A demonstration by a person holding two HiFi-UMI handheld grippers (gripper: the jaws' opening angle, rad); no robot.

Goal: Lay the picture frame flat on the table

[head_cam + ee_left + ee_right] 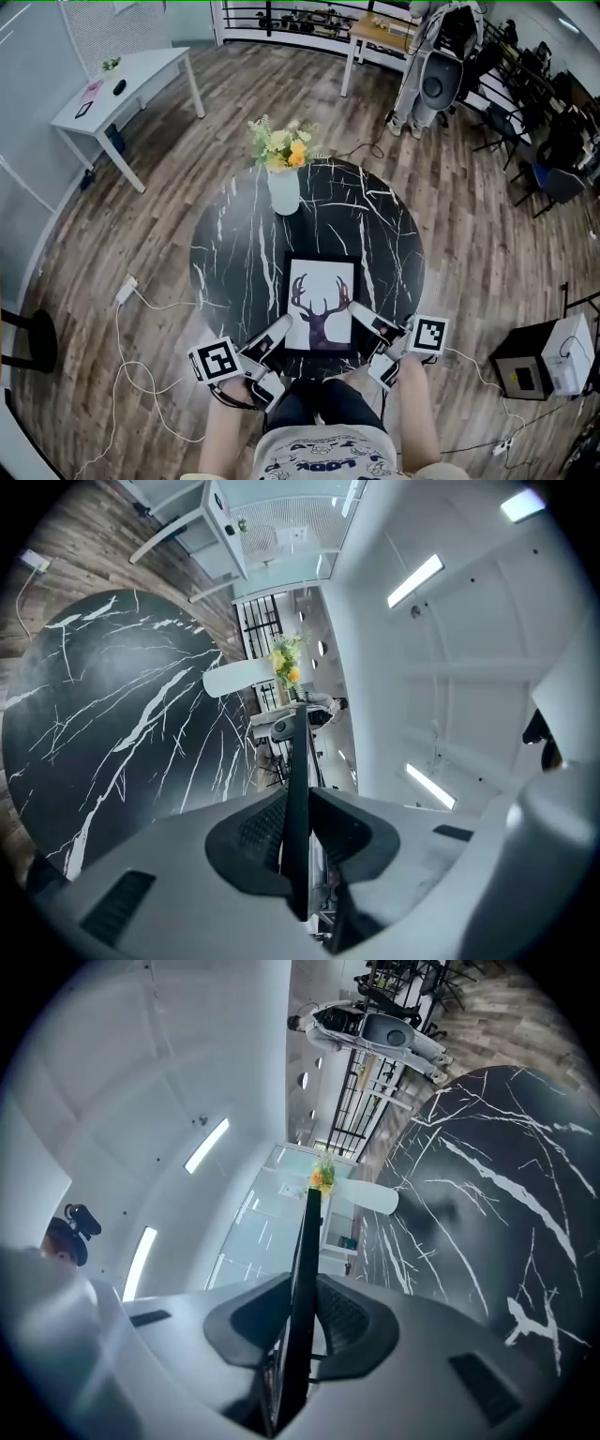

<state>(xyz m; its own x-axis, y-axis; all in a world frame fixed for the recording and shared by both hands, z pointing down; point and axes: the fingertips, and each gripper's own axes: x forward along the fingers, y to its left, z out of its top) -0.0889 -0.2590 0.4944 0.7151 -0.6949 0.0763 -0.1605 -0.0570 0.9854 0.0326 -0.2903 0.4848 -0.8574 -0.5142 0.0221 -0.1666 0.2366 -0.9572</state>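
Observation:
The picture frame [321, 302] has a black border and a deer print, and it is over the near part of the round black marble table [234, 234]. My left gripper [277, 334] is shut on its left edge and my right gripper [364, 323] is shut on its right edge. Seen edge-on in the left gripper view, the frame [296, 799] is a thin dark strip pinched between the pads. The right gripper view shows the frame [302, 1288] the same way. Both views look up at the ceiling, so the frame stands tilted up off the table.
A white vase [283, 190] with yellow and white flowers stands on the far side of the table. A white desk [131, 84] is at the back left, cables [131, 309] lie on the wooden floor, and a box-shaped device [544, 361] sits at the right.

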